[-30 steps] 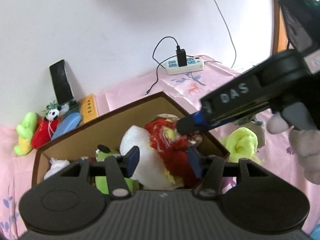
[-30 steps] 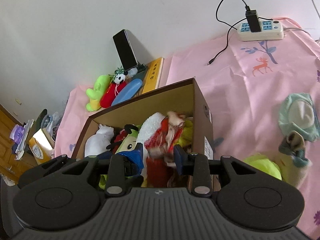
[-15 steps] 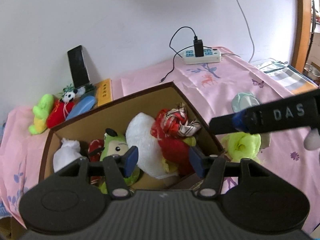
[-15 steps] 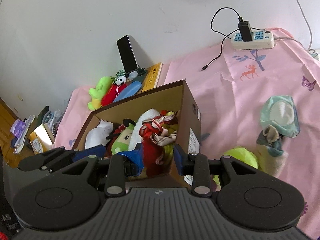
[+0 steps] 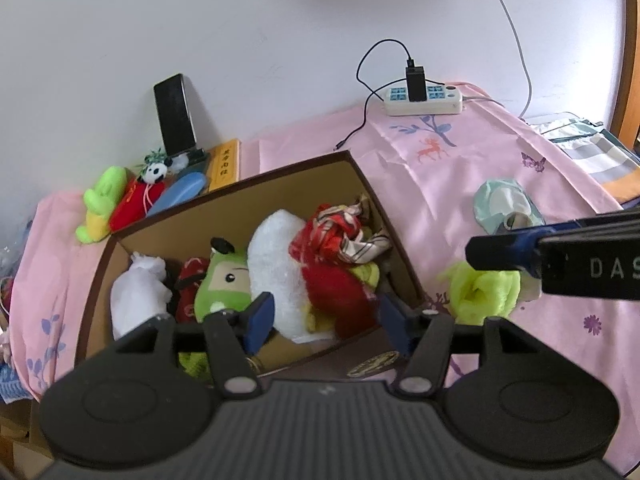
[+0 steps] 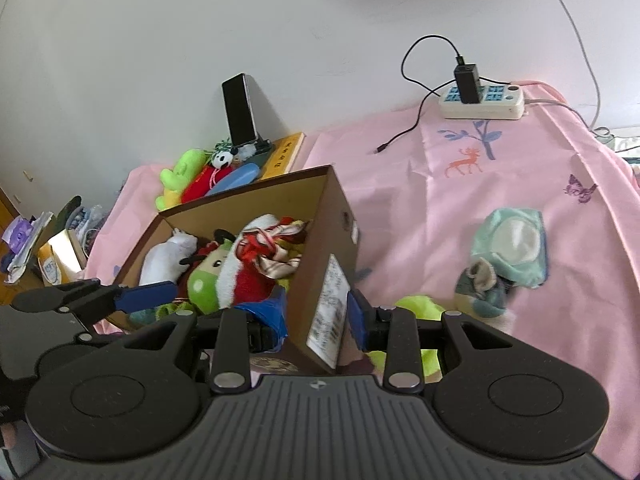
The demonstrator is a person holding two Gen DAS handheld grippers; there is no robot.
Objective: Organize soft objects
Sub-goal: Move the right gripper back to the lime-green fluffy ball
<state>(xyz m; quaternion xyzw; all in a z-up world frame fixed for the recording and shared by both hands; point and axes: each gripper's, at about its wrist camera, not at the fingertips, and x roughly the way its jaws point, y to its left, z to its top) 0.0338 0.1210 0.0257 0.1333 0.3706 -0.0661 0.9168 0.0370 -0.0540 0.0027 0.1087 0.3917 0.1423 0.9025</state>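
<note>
My left gripper [image 5: 324, 316] and right gripper [image 6: 316, 316] hover, jaws wide and empty, over the toy-filled box [image 5: 248, 204]; yellow-green plush [image 5: 480, 292] waits outside.

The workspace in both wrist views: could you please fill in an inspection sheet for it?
Surface: pink printed cloth, creased, covering the table.
Job's things: open cardboard box packed with a white plush, green plush and red plush topped by a knotted scarf. Outside, right of the box: neon-green soft toy, teal soft pouch, small grey-teal plush.
Clutter: phone on a stand, yellow book, small toys by the wall.
Grippers: left gripper and right gripper, jaws open, holding nothing.
Cables: power strip with black charger and loose lead.
Surroundings: white wall.
</note>
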